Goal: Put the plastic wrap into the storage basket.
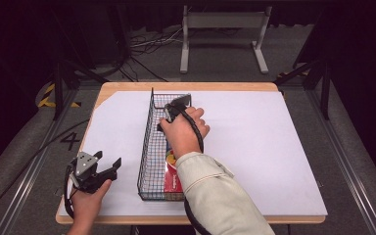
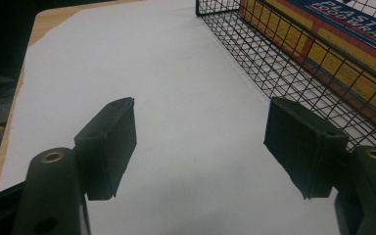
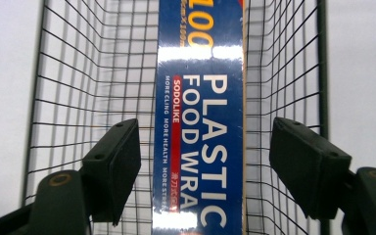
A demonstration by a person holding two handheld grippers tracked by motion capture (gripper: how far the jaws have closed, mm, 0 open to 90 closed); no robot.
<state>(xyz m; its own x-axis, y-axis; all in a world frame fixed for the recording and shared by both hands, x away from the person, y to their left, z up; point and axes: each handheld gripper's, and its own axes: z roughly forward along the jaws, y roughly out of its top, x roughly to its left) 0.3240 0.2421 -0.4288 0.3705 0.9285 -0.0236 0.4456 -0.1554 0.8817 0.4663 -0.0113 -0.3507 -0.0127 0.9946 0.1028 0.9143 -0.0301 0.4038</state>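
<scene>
My right fingers [image 3: 203,166] stand apart above the food wrap box [image 3: 200,122] in the basket [image 1: 149,142]; my left fingers [image 2: 200,147], at eight o'clock on the bench [image 1: 254,147], stand apart too.

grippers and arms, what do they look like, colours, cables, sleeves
Both are black handheld tongs. The left gripper carries a grey three-cornered plate on top and two blocky black pads, each arm ending in a brass-ringed hole. A black cable loops over the right hand from the right gripper. The right forearm wears a pale beige sleeve with a stitched cuff.
</scene>
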